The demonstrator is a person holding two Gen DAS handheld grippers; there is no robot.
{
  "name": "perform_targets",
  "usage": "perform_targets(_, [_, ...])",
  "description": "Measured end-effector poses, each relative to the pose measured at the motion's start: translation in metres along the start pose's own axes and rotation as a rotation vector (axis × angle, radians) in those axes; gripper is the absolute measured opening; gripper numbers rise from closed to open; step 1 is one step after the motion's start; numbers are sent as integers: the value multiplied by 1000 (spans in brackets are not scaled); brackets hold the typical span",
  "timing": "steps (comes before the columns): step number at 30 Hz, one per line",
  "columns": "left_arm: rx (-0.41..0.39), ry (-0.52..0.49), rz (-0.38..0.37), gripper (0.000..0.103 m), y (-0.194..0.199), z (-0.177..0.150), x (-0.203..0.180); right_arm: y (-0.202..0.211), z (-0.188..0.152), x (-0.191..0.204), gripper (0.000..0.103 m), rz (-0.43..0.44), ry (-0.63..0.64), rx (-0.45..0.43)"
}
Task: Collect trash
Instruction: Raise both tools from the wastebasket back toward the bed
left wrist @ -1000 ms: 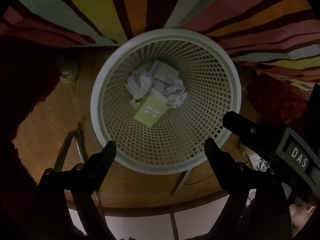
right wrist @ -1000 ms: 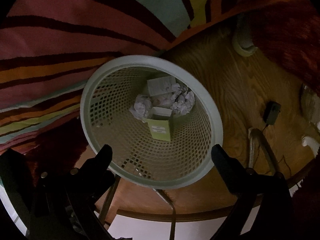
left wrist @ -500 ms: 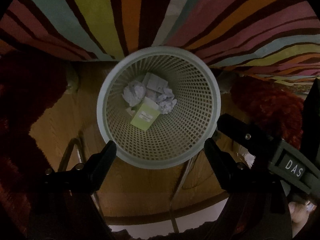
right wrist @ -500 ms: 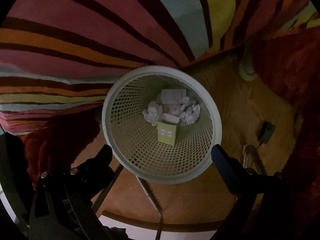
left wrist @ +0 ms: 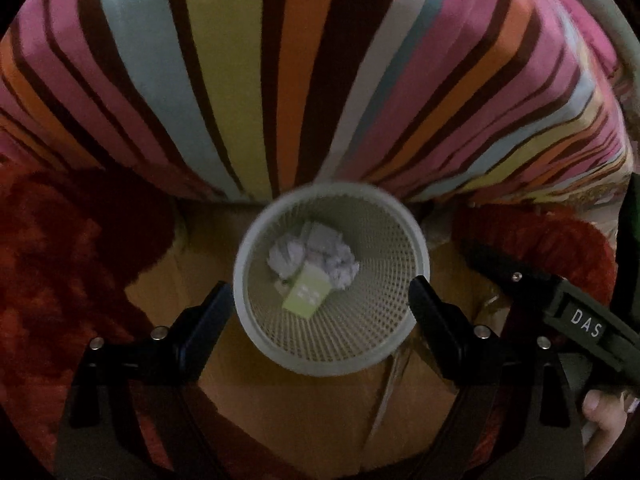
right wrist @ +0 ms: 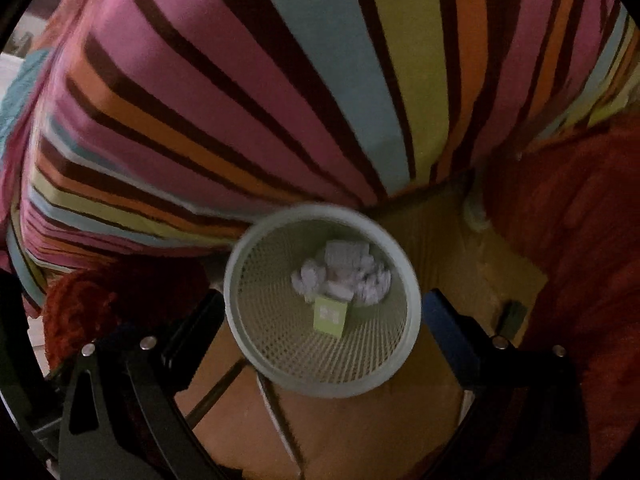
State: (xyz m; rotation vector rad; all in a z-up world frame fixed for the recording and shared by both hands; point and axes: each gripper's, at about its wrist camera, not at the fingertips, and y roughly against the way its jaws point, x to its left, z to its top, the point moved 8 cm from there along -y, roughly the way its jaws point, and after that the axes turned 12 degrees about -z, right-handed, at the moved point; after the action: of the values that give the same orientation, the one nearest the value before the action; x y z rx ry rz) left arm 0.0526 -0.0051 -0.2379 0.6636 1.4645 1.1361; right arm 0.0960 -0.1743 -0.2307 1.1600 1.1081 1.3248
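Observation:
A pale green mesh wastebasket (left wrist: pixel 384 332) stands on the wooden floor below both grippers; it also shows in the right wrist view (right wrist: pixel 256 308). Inside lie crumpled white paper balls (left wrist: pixel 288 256) (right wrist: pixel 360 276) and a light green carton (left wrist: pixel 306 294) (right wrist: pixel 331 316). My left gripper (left wrist: pixel 322 294) is open and empty, high above the basket. My right gripper (right wrist: pixel 324 312) is open and empty too, also high above it. The right gripper's body, labelled DAS (left wrist: pixel 576 320), shows in the left wrist view at right.
A bed with a striped cover (left wrist: pixel 320 80) (right wrist: pixel 280 100) fills the far side. Red shaggy rugs (left wrist: pixel 52 280) (right wrist: pixel 580 240) lie on both sides of the wooden floor (left wrist: pixel 320 420). A small dark object (right wrist: pixel 514 316) lies on the floor at right.
Both grippers have risen away from the basket, which looks smaller now. More of the striped bed has come into view. Both stay open.

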Motion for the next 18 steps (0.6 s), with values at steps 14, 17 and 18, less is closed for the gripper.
perform_targets(14, [-287,-72,-12,87,70,49,-12,73,55,2,95,6,33,-354])
perform_targets(17, [-324,-64,-25,87,84,61,-14,85,68,4,95,0,50,-419])
perform_targets(18, [-336,-66,-22,87,89,66,-15,88,72,6,95,-4,63,-442])
